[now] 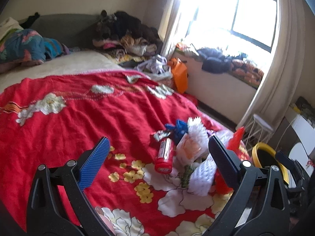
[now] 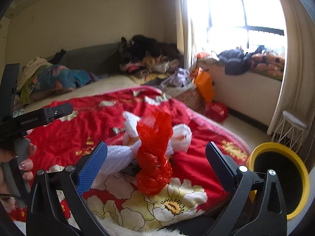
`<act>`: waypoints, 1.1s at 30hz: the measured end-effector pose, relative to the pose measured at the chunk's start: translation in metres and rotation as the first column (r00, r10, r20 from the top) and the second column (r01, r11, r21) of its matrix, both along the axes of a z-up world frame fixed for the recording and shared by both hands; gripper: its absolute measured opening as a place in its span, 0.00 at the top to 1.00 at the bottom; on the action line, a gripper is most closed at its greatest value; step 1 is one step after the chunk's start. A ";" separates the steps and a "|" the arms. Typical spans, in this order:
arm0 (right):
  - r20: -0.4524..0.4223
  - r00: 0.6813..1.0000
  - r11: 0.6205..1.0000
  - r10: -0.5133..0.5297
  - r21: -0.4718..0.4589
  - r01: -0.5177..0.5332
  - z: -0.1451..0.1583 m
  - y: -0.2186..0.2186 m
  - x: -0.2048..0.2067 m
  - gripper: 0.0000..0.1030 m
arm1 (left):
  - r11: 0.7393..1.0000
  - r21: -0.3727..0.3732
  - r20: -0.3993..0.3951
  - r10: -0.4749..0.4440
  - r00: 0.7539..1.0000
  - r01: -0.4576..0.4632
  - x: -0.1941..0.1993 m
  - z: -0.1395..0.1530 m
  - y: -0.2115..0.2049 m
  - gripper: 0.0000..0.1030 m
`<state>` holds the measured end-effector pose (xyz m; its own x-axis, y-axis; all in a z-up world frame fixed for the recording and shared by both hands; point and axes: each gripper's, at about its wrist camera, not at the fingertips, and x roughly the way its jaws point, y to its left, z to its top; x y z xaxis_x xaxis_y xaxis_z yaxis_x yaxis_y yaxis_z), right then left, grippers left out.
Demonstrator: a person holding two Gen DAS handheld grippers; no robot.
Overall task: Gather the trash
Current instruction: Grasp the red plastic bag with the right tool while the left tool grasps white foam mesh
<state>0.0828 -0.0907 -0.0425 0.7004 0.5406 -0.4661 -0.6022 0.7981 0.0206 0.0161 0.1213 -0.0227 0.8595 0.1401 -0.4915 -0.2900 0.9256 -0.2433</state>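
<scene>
A heap of trash lies on the red flowered blanket (image 1: 78, 122) near the bed's right edge. In the left wrist view I see a red can (image 1: 165, 158), a silver wrapper (image 1: 160, 134), a blue scrap (image 1: 178, 127) and white crumpled plastic (image 1: 200, 174). My left gripper (image 1: 157, 155) is open, with the can between its fingers but not touching them. In the right wrist view a crumpled red plastic bag (image 2: 154, 153) stands in front of white plastic bags (image 2: 122, 157). My right gripper (image 2: 156, 155) is open around the red bag without touching it. A yellow-rimmed black bin (image 2: 279, 179) stands at the right.
Clothes are piled at the head of the bed (image 1: 126, 37) and on the window ledge (image 1: 226, 61). An orange bag (image 2: 203, 83) and a red bag (image 2: 216, 111) sit beside the bed. A white wire stool (image 2: 291, 131) stands by the curtain. A hand (image 2: 23, 161) holds the left gripper.
</scene>
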 end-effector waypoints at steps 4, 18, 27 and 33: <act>-0.085 0.996 0.999 0.024 -0.042 -0.028 -0.018 0.005 0.021 0.12 | 0.996 -0.028 -0.024 -0.080 0.996 0.080 0.012 -0.013 -0.002 0.10; -0.286 0.951 0.982 0.117 -0.107 -0.153 -0.060 0.027 0.048 0.56 | 0.940 -0.137 -0.125 -0.330 0.936 0.313 0.041 -0.055 -0.030 0.41; -0.298 0.950 0.995 0.094 0.004 -0.097 -0.053 -0.003 0.053 0.66 | 0.899 -0.186 -0.149 -0.426 0.892 0.398 0.053 -0.065 -0.045 0.74; -0.282 0.957 0.996 0.069 0.066 -0.053 -0.043 -0.024 0.050 0.67 | 0.875 -0.170 -0.146 -0.476 0.867 0.453 0.052 -0.061 -0.058 0.88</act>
